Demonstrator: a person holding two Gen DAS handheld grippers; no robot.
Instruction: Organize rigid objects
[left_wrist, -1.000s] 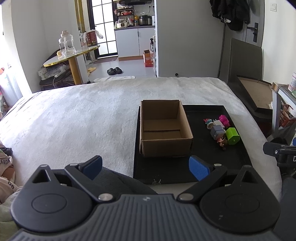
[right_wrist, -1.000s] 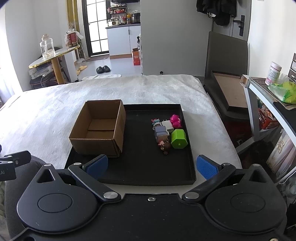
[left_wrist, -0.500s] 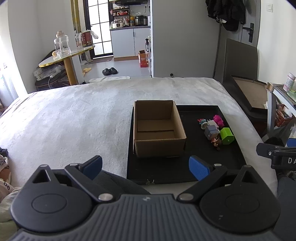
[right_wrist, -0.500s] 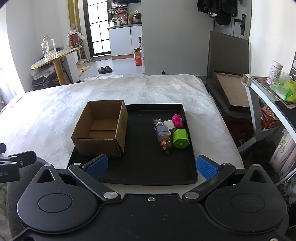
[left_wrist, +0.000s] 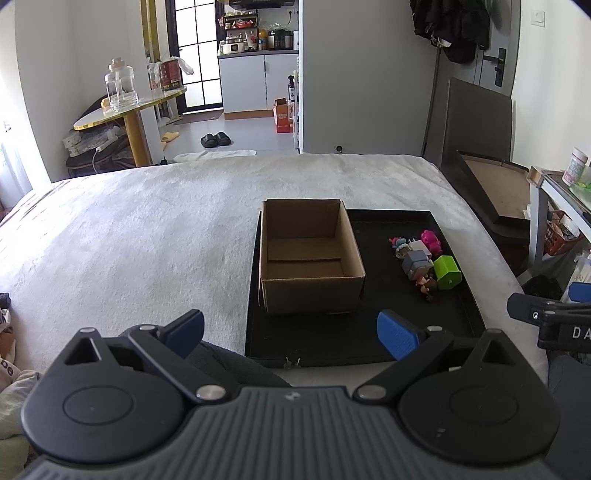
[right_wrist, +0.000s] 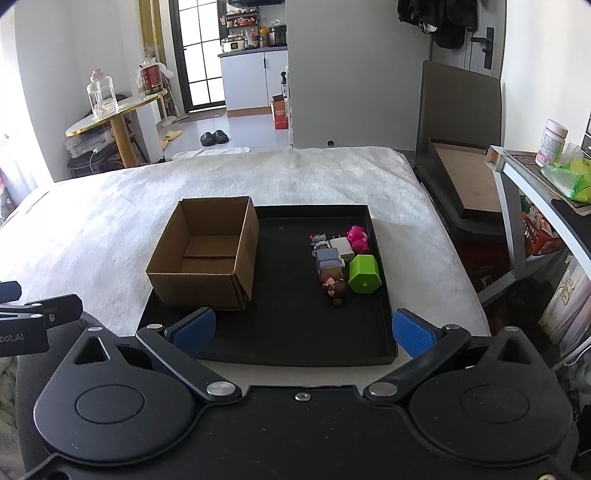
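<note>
Both views now sit nearer the tray (right_wrist: 384, 325); the left tool (left_wrist: 290, 330) and right tool (right_wrist: 301, 332) stay spread and hold nothing. The box (right_wrist: 207, 254) is empty, so sorting the toys (right_wrist: 343, 262) has not begun.

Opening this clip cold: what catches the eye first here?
An open, empty cardboard box sits on the left part of a black tray that lies on a white blanket. To the right of the box, a tight cluster of small toys draws the eye, above all the bright green block and a pink figure. Both claws hang open in the foreground, holding nothing.
</note>
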